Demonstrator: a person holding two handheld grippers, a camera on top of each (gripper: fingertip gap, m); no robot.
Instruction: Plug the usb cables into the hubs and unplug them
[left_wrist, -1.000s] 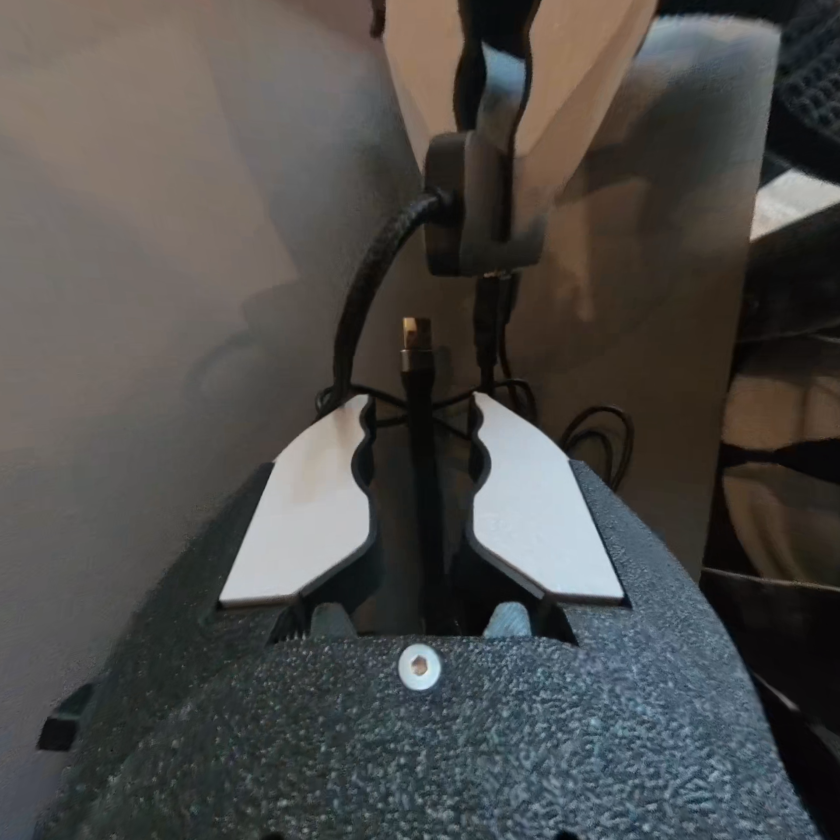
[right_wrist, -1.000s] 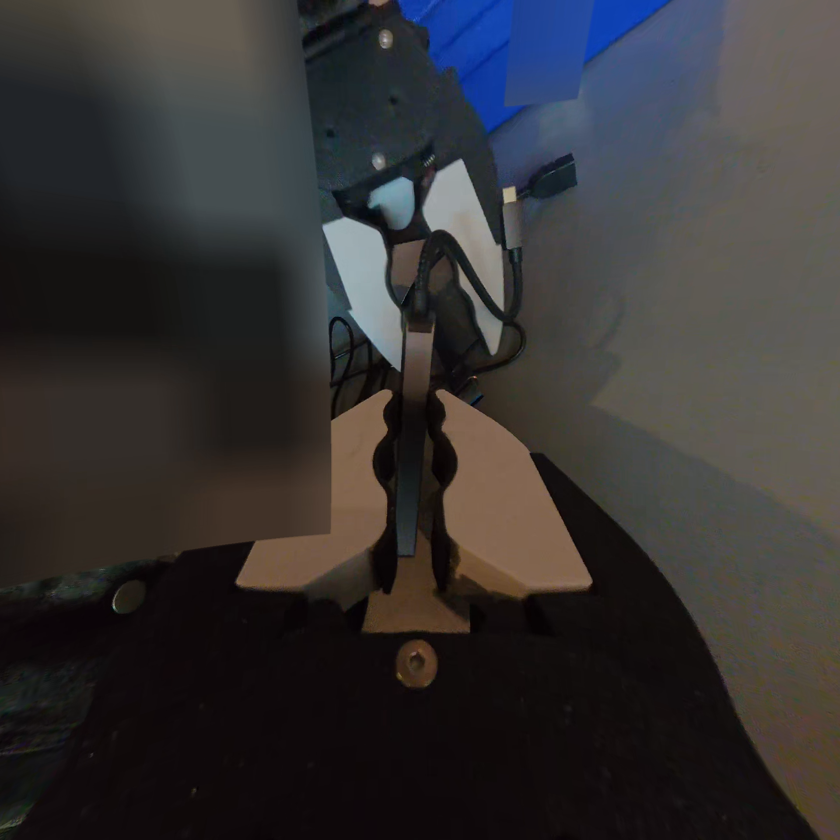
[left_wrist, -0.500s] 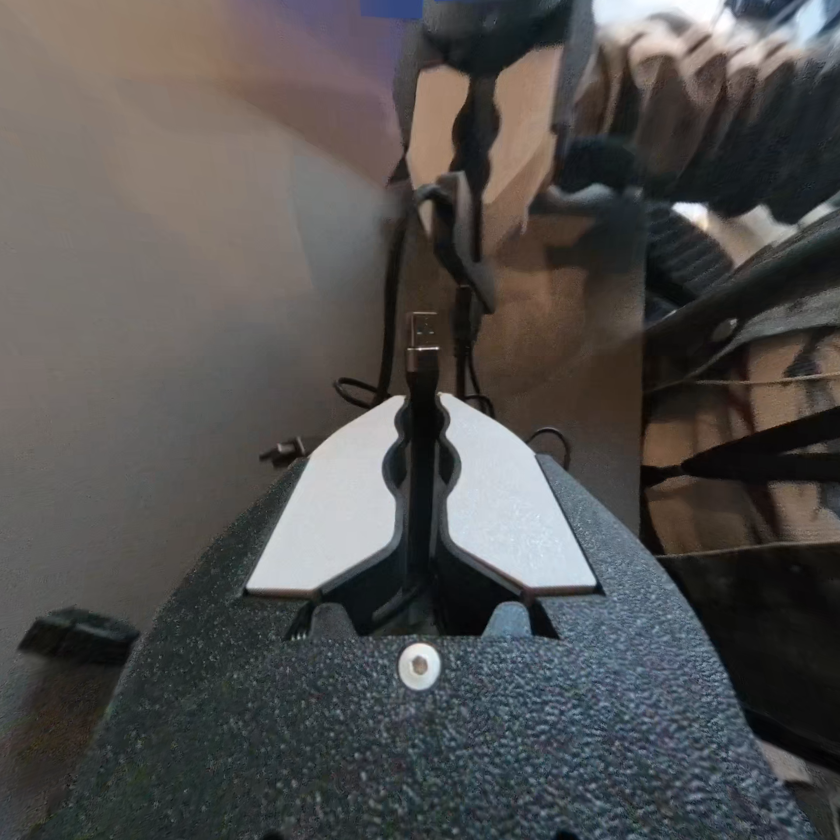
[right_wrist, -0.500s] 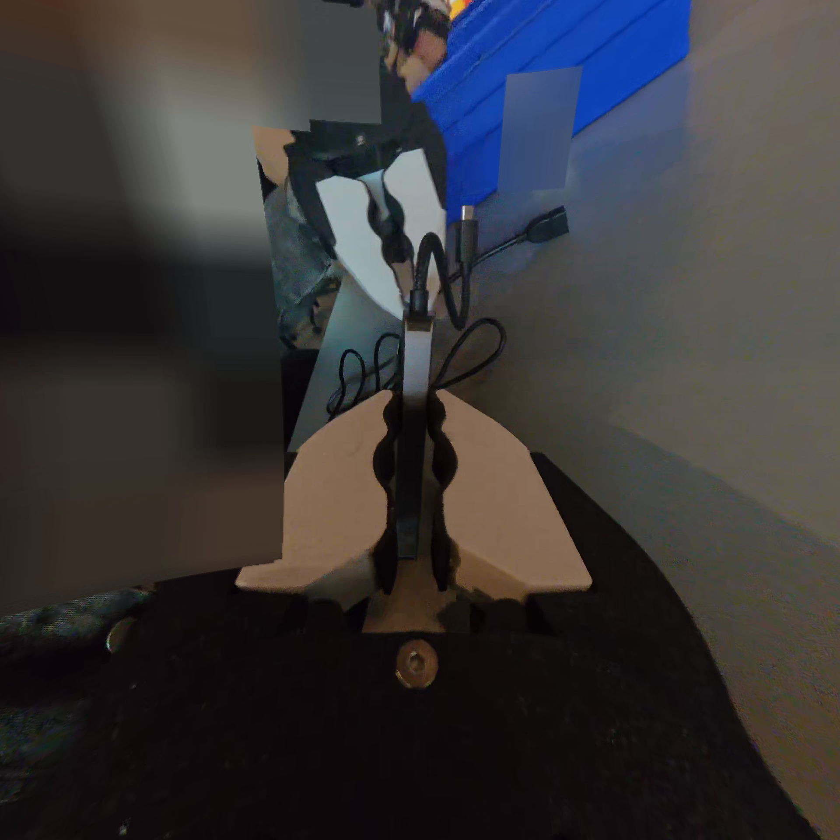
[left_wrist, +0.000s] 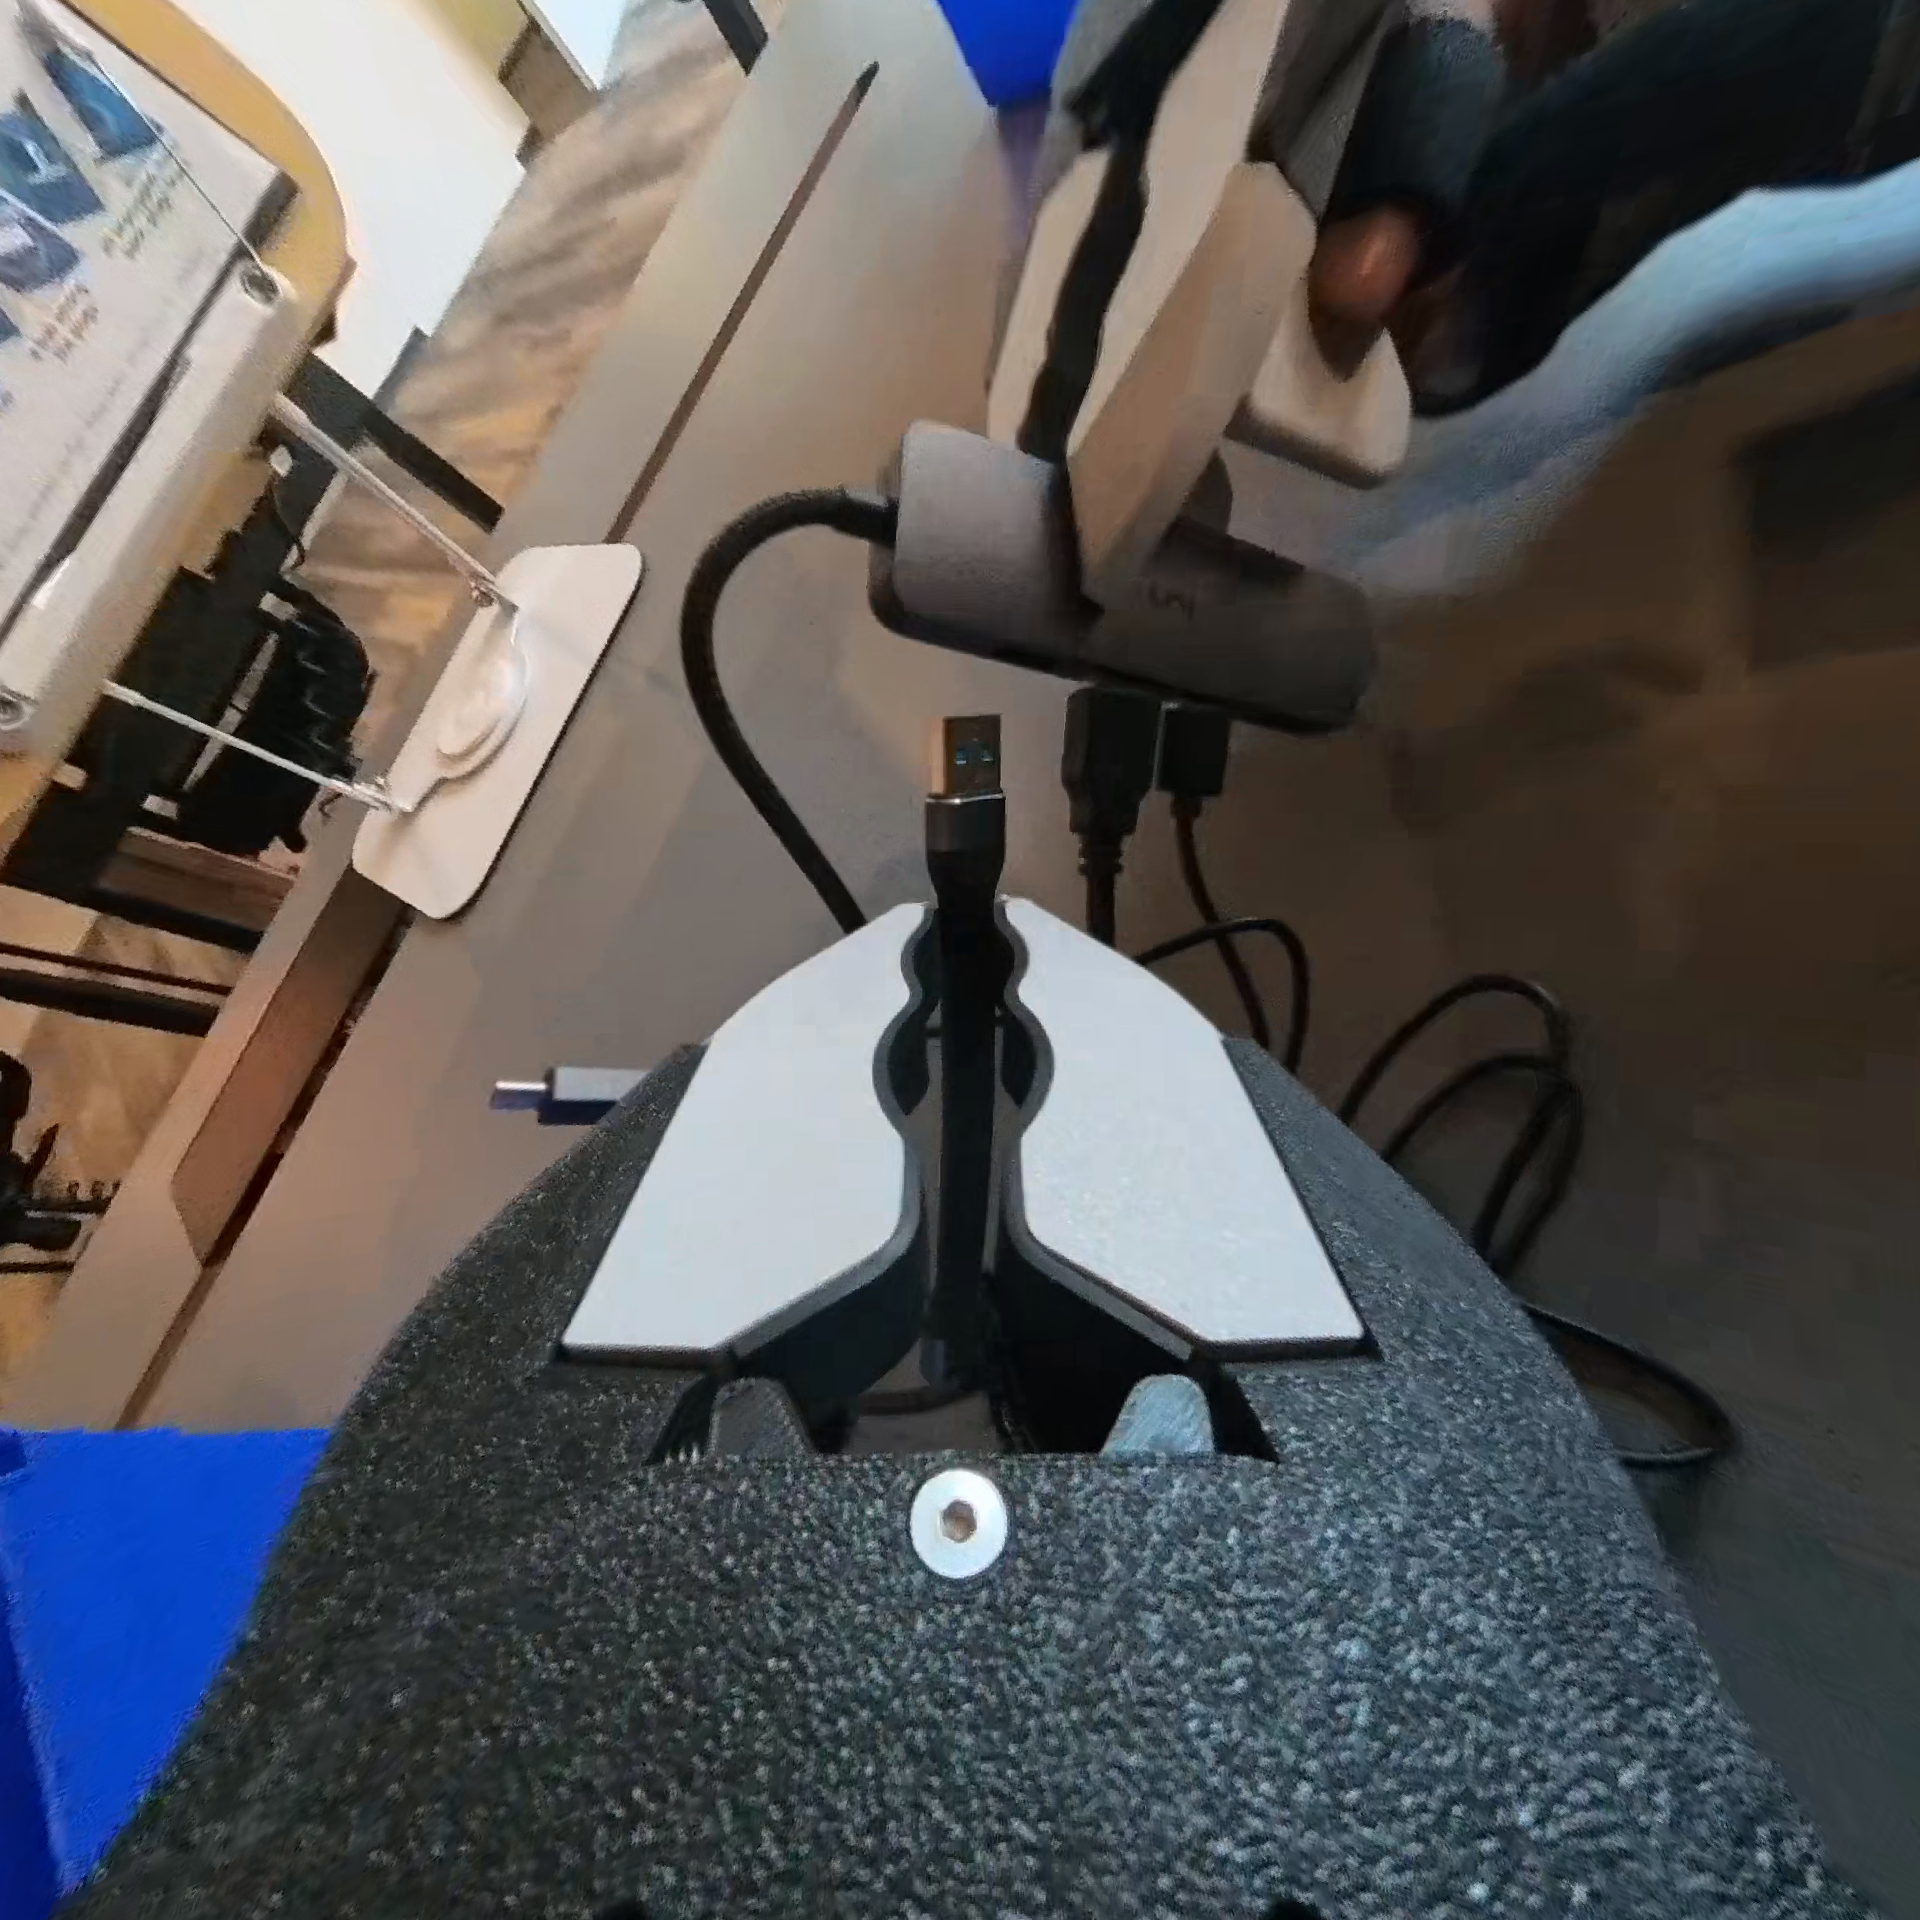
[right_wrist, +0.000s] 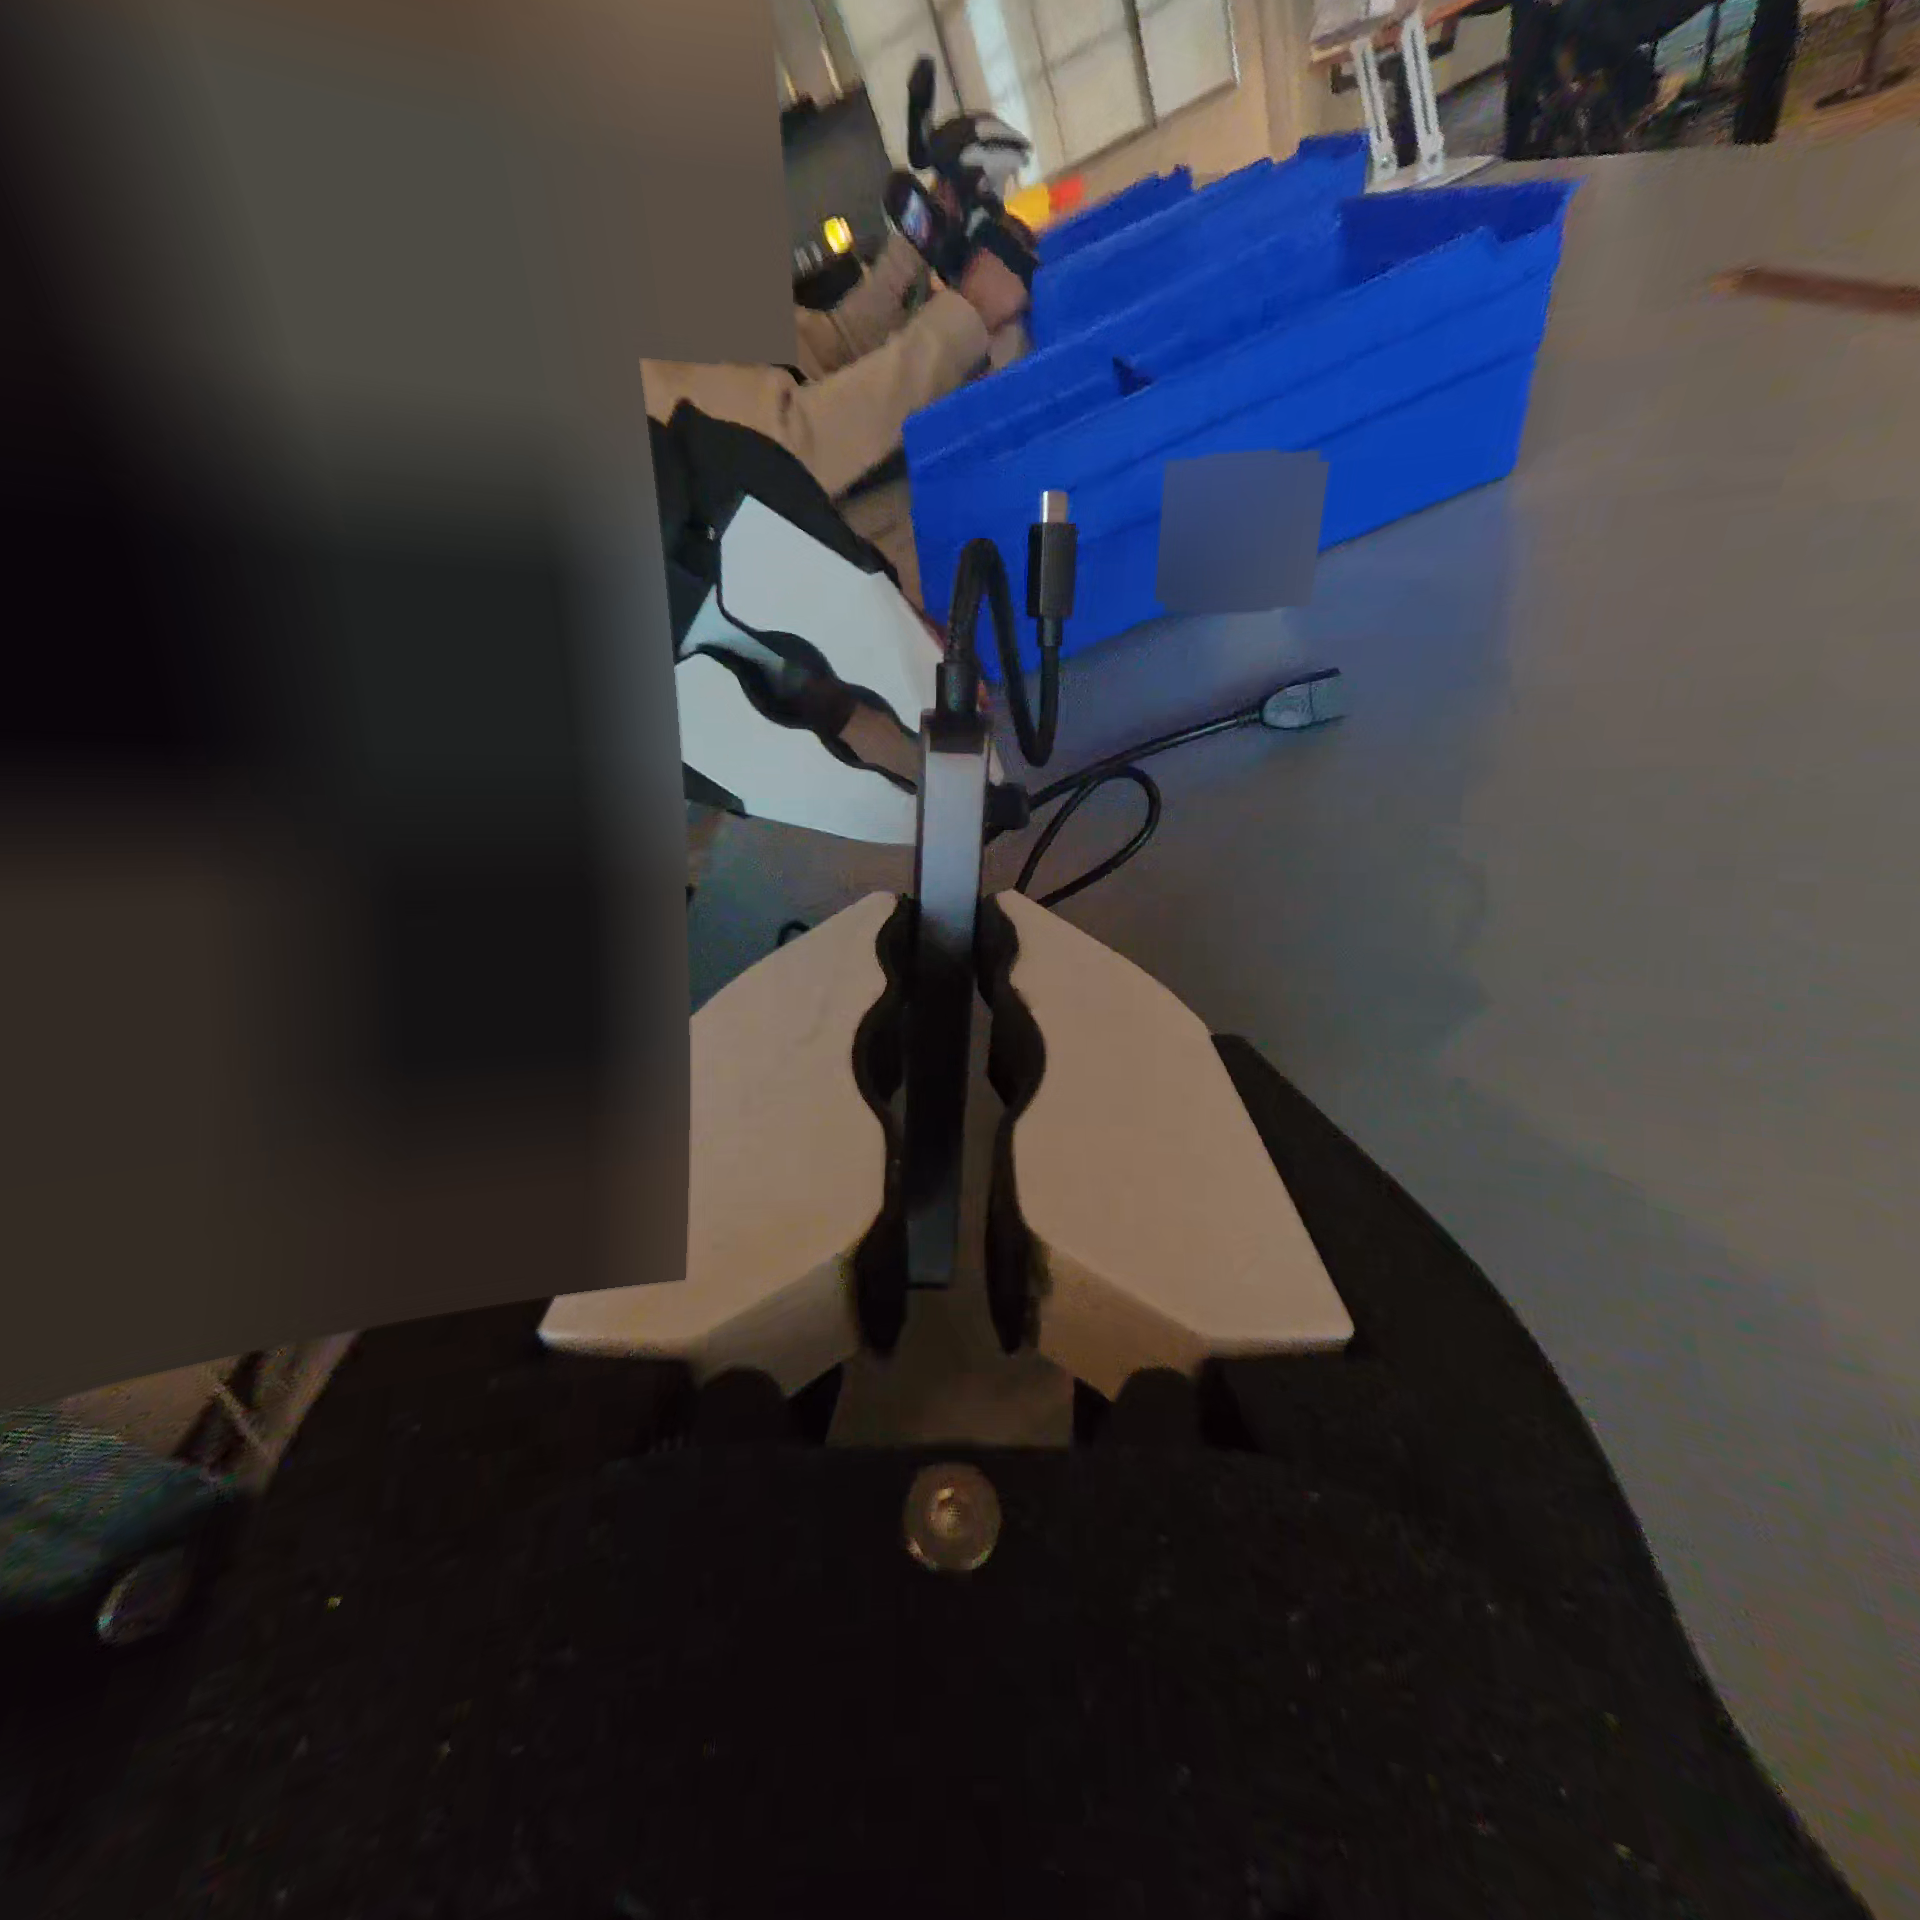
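Observation:
My left gripper (left_wrist: 961, 920) is shut on a black USB cable (left_wrist: 961, 1091); its silver plug (left_wrist: 971, 753) points up, just under the grey hub (left_wrist: 1247, 634), left of two plugs (left_wrist: 1107, 774) seated in the hub's underside. I cannot tell if it touches. My right gripper (right_wrist: 948, 920) is shut on the hub (right_wrist: 951, 831), seen edge-on here; its fingers (left_wrist: 1143, 416) clamp the hub from above in the left wrist view. The hub's braided lead (right_wrist: 987, 623) curls up to a free plug (right_wrist: 1051, 556). The left gripper (right_wrist: 805, 696) shows behind the hub.
Blue bins (right_wrist: 1247, 395) stand on the grey table beyond the hub; another blue bin (left_wrist: 125, 1558) is at my lower left. A loose connector (right_wrist: 1304, 701) and coiled black cables (left_wrist: 1475, 1091) lie on the table. A white stand base (left_wrist: 499, 717) sits near the table edge. The grippers' ends are close to 5 cm from one another.
The left jaws have closed onto the cable. Both views have swung, bringing the room and bins into sight. The hub has turned from edge-on to broadside in the left wrist view.

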